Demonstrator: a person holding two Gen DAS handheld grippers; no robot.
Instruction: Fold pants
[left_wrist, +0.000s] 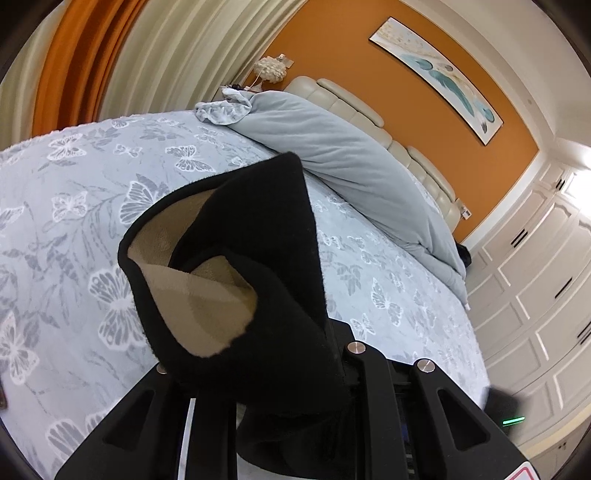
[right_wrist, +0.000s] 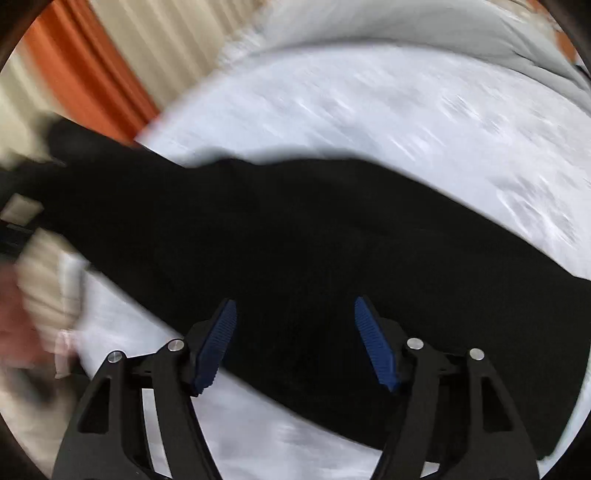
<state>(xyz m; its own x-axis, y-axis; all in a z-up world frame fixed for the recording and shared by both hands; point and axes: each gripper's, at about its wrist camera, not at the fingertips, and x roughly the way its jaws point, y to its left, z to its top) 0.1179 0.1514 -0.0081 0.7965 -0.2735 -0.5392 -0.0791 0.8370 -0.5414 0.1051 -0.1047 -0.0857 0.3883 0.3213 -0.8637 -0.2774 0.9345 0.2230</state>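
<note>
Our left gripper (left_wrist: 295, 373) was clamped on the pants (left_wrist: 258, 236), holding an open end up off the bed (left_wrist: 74, 192) so the tan fleece lining (left_wrist: 195, 306) showed. The rest lay stretched across the bed's near edge. Our right gripper (right_wrist: 295, 343) hung over the black cloth with its jaws spread wide, nothing in them. The pants looked soft, thick and floppy, probably not slippery, so we figured grabbing hems or waistband corners would work best.
</note>
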